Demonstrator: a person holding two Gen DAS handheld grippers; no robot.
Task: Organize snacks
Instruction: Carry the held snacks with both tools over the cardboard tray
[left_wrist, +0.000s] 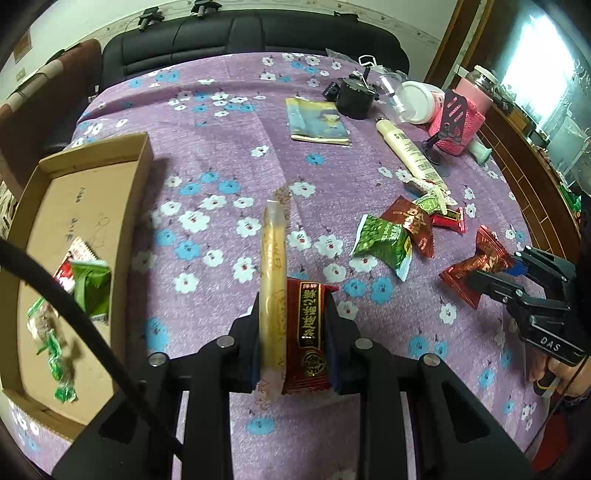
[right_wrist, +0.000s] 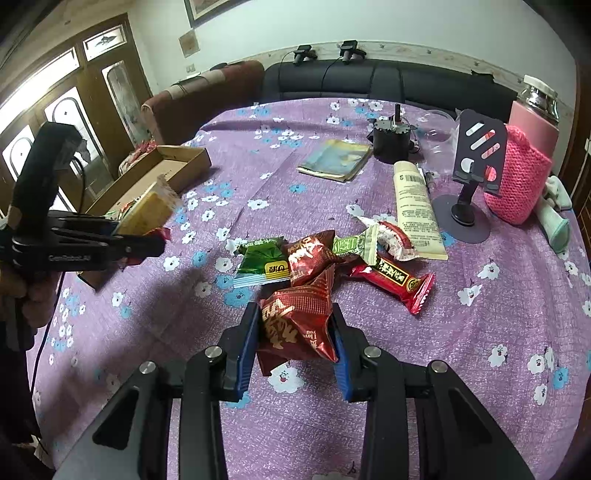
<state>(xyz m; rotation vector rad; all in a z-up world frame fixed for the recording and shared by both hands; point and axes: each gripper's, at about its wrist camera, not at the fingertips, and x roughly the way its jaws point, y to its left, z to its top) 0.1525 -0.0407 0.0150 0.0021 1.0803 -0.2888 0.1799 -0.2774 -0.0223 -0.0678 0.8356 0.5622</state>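
The left gripper (left_wrist: 293, 332) was clamped on two snacks at once: a long yellow stick pack (left_wrist: 273, 280) pressed against its left finger and a dark red bar wrapper (left_wrist: 308, 339) against its right finger, both standing out past the fingertips above the purple flowered cloth (left_wrist: 221, 155). Off to the left of those fingers lay the open cardboard box (left_wrist: 74, 206), with a green packet (left_wrist: 92, 291), a red-and-white packet (left_wrist: 75, 258) and some small green candies (left_wrist: 55, 354) already on its floor.

The right gripper (right_wrist: 295, 339) was closed on a crumpled red foil packet (right_wrist: 299, 325), its blue pads (right_wrist: 245, 350) pressing the packet's sides. Just beyond its fingertips sat the loose pile: another red foil packet (right_wrist: 314, 254), a green pouch (right_wrist: 262, 266) to the left of it, a red bar (right_wrist: 395, 280) to the right, and a small green-and-white candy (right_wrist: 354, 245) and a red-and-white wrapper (right_wrist: 391, 236) behind.

Farther ahead of the fingers lay a cream tube (right_wrist: 415, 210), a thin booklet (right_wrist: 336, 158), a black phone stand (right_wrist: 469, 177) and a black round device (right_wrist: 391, 140). To the far right stood a jar in a pink knitted sleeve (right_wrist: 521, 166). A black sofa (right_wrist: 369, 81) ran behind the table's far edge.
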